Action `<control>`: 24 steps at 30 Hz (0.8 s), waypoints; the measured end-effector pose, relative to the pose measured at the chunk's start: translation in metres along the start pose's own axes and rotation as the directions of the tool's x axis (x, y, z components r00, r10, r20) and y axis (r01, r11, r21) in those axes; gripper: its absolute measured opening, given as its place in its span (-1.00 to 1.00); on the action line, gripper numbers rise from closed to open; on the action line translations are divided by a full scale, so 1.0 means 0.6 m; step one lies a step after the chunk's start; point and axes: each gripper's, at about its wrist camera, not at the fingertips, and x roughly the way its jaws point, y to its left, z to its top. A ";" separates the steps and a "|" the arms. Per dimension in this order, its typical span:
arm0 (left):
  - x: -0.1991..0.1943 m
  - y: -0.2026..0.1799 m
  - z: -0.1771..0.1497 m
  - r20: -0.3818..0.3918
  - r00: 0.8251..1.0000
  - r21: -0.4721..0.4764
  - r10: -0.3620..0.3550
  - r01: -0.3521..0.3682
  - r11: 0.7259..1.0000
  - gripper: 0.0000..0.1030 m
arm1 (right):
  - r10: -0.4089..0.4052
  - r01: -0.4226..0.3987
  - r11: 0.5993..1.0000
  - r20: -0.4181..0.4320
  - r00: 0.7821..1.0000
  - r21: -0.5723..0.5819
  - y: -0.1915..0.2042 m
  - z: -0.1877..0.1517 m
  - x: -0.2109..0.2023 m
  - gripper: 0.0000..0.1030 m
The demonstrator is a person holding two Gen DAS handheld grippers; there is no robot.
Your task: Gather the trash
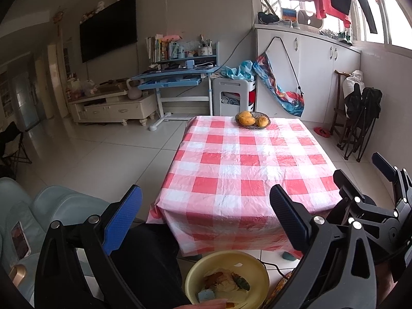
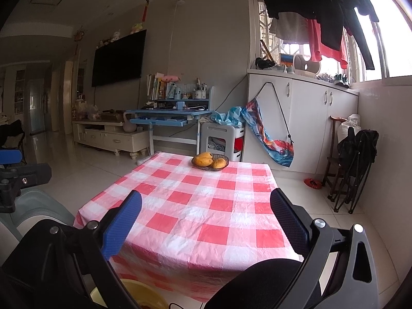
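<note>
Both grippers sit wide open and empty, left gripper point(image 1: 206, 216) and right gripper point(image 2: 206, 219) each hovering above the near edge of the counter point(image 1: 247, 164), jaws spread far apart, touching nothing. Trash is down low, not on the counter — a yellow basin point(image 1: 195, 270) on the floor just below the near cloth edge holds the scraps point(image 1: 226, 280): what look like brownish peels, a dark leaf-like piece, pale crumpled wrap or tissue, and a blue sponge-like block point(image 1: 206, 295). In the right wrist view only the basin rim shows at the bottom edge. Judged handling: the scraps are light, soft, limp, possibly damp and slippery, so pinch a bunched fold or the thick middle of a peel rather than a thin edge; the blue block should squash, take it across its short sides. Basin itself looks like thin stiff plastic, light — grab the rim wall if it has to move. A fruit bowl point(image 1: 253, 121) of mangoes sits at the far end, well apart, looks like no trash. Checked cloth appears bare otherwise.
</note>
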 end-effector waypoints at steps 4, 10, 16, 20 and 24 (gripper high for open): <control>0.001 0.000 -0.001 0.001 1.000 -0.001 -0.001 0.001 1.000 0.86 | -0.001 0.001 1.000 -0.002 1.000 -0.003 0.001 0.000 -0.001 0.85; 0.000 0.001 -0.001 0.000 1.000 -0.002 -0.003 0.003 1.000 0.86 | -0.004 0.004 1.000 -0.002 1.000 -0.009 0.002 -0.001 0.000 0.85; 0.001 0.002 -0.001 0.001 1.000 0.003 -0.007 0.007 1.000 0.86 | -0.004 0.004 1.000 -0.003 1.000 -0.015 0.003 -0.003 0.001 0.85; 0.002 0.003 -0.001 0.001 1.000 0.004 -0.005 0.005 1.000 0.86 | -0.004 0.004 1.000 -0.003 1.000 -0.018 0.004 -0.003 0.001 0.85; -0.001 0.006 -0.002 0.003 1.000 0.003 -0.003 0.003 1.000 0.86 | -0.004 0.004 1.000 -0.004 1.000 -0.020 0.005 -0.003 0.002 0.85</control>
